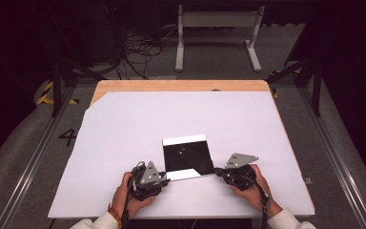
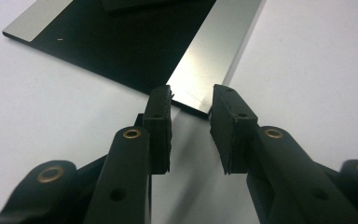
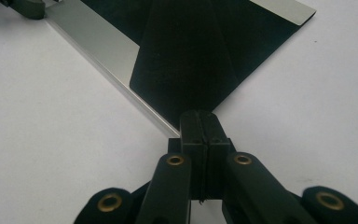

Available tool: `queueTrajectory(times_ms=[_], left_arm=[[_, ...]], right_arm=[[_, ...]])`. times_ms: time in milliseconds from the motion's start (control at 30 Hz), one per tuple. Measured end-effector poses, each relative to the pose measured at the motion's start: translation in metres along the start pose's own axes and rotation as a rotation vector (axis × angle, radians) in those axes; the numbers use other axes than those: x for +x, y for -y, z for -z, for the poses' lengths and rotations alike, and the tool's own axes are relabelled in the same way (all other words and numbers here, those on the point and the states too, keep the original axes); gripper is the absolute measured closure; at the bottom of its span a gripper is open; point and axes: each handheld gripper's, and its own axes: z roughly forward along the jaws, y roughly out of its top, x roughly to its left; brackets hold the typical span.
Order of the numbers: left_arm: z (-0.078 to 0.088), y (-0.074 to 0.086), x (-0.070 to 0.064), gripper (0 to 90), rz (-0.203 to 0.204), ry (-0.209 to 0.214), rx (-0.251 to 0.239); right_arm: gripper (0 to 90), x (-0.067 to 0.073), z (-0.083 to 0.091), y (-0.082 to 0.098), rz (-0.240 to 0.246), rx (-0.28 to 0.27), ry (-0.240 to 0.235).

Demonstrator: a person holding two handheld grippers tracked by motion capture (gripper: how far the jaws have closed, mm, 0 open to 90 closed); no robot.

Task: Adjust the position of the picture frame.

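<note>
So, the count: one flat sheet (image 1: 188, 154), two grippers, two hands, one table. The sheet is black with a silvery-white band along its far edge and another along its near edge, and it lies flat near the middle of the table, a bit toward the near side. A triangular flap of it looks folded over at the near right corner, though that part is hard to read from above.

The left gripper (image 1: 163, 180) is held at the sheet's near left corner. In the left gripper view (image 2: 191, 100) its jaws are seen standing apart, with the silvery corner of the sheet (image 2: 205, 60) just between the tips; the pads aren't pressing on it. The right gripper (image 1: 219, 171) is parked at the near right corner, and in the right gripper view (image 3: 200, 119) its jaws are pressed tightly together, right where the black corner (image 3: 186, 70) comes to a point. A thin bit of the sheet seems pinched in there, but it can't be told for sure.

The surface is a wooden table (image 1: 181, 86) covered by a big white mat (image 1: 124, 133), with one far left corner cut off at an angle. Around it a grey carpeted floor is seen, with metal rails on both sides, a tangle of cables (image 1: 138, 50) and a white frame stand (image 1: 217, 33) at the far end.

The room's edges are lost in darkness. The person is cut off at the bottom, so just hands and sleeve cuffs are shown.
</note>
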Motion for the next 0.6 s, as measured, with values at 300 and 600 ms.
queueTrajectory(times_ms=[300,600], left_arm=[[-0.002,-0.002,0.006,65.8,0.004,-0.004,-0.001],[-0.002,-0.001,0.013,62.5,0.004,-0.028,-0.002]], right_arm=[[90.0,-0.001,-0.001,-0.001,-0.005,0.002,-0.024],[90.0,0.003,-0.002,-0.002,0.005,0.003,-0.029]])
